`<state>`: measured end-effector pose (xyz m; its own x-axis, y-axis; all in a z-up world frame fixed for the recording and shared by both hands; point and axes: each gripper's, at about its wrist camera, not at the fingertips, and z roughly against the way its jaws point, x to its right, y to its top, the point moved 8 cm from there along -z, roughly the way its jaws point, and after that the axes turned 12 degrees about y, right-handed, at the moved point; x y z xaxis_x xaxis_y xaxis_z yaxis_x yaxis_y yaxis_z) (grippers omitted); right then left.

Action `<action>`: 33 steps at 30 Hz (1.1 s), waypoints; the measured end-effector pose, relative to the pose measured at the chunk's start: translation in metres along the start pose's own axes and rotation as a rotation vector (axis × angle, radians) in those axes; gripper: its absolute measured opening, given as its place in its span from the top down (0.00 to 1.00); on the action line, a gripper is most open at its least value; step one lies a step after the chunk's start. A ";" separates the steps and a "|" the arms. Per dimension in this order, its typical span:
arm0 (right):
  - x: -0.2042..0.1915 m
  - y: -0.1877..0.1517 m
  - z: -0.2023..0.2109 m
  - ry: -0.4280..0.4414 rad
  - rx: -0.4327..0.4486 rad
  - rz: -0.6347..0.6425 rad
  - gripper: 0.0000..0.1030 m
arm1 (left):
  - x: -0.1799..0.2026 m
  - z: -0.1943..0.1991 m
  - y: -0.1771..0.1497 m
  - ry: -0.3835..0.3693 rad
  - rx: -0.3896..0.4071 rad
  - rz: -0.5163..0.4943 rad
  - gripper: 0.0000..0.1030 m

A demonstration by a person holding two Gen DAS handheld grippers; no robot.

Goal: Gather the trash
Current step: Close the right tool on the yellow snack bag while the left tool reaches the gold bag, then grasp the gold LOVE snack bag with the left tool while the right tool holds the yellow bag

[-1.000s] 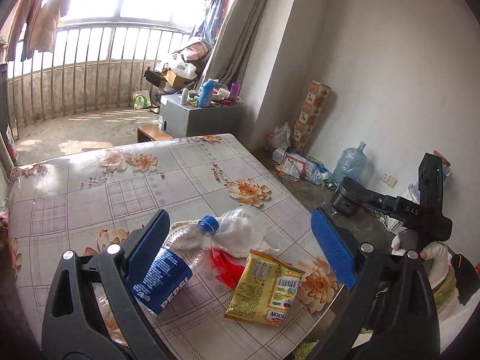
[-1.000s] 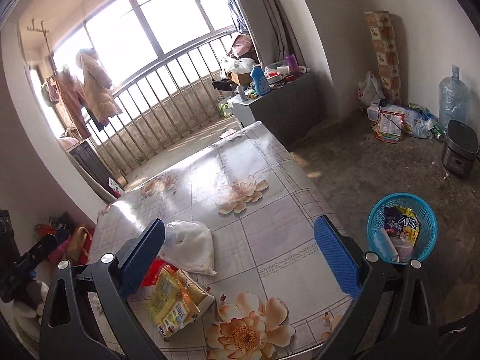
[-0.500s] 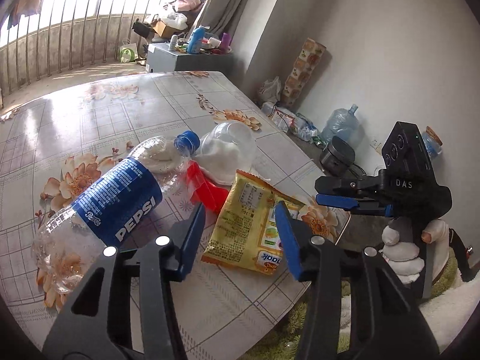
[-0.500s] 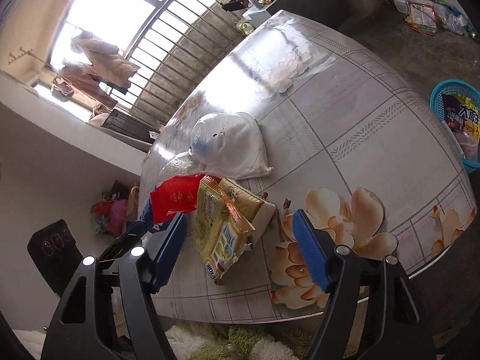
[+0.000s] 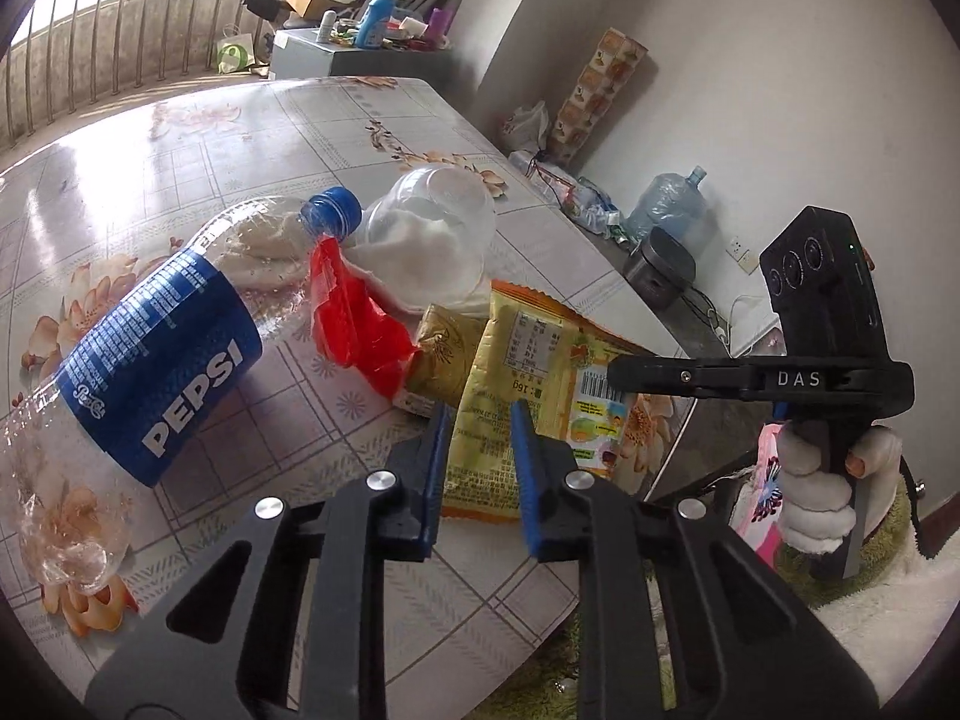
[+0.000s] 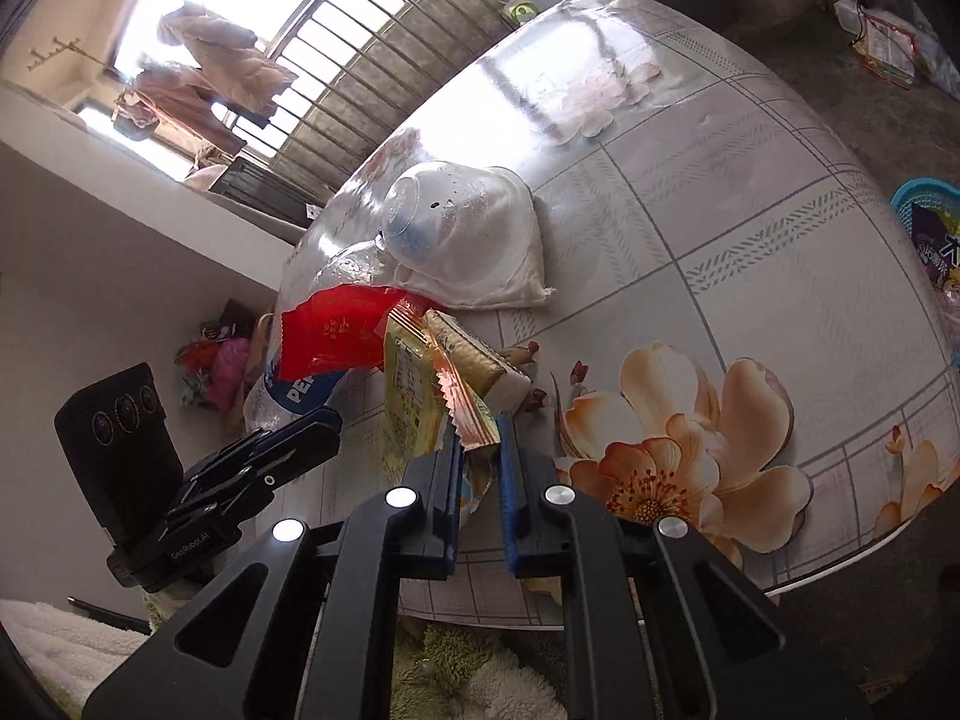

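Note:
A yellow snack packet [image 5: 540, 360] lies near the front edge of the flowered table [image 5: 180, 150]. My left gripper [image 5: 480, 414] is closing, with the packet's near edge between its blue pads and a gap still showing. My right gripper [image 6: 478, 420] is closing too, and its pads pinch the packet's crimped edge [image 6: 471, 420]. From the left wrist, the right gripper [image 5: 612, 369] reaches over the barcode corner. Behind the packet lie a gold sachet [image 5: 441, 354], a red wrapper [image 5: 354, 312], an empty Pepsi bottle [image 5: 162, 372] on its side and a clear plastic bowl [image 5: 432, 240] stuffed with white tissue.
A blue basket [image 6: 918, 198] holding wrappers stands on the floor to the table's right. A water jug [image 5: 666, 204] and a black pot [image 5: 660, 267] sit by the wall. A gloved hand [image 5: 816, 498] grips the right tool. The table's edge is just below both grippers.
Both grippers came down to the yellow packet from above the table. Their jaws went from wide open to narrow, and the right pair now pinches the packet's edge.

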<state>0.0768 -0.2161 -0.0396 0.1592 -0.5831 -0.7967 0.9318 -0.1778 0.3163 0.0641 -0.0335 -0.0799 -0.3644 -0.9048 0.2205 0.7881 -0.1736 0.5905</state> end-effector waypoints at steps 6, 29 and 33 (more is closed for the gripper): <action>0.019 0.008 0.030 -0.078 0.024 0.017 0.89 | 0.018 -0.018 -0.002 -0.032 -0.056 -0.037 0.82; 0.047 0.037 0.047 -0.032 0.129 -0.016 0.90 | -0.002 -0.016 0.000 0.074 -0.088 -0.024 0.82; 0.045 0.020 0.047 -0.005 0.091 -0.022 0.90 | -0.016 -0.011 0.001 0.064 -0.105 0.020 0.79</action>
<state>0.0870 -0.2834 -0.0448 0.1368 -0.5818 -0.8017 0.9016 -0.2622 0.3441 0.0761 -0.0237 -0.0918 -0.3178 -0.9310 0.1793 0.8439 -0.1916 0.5011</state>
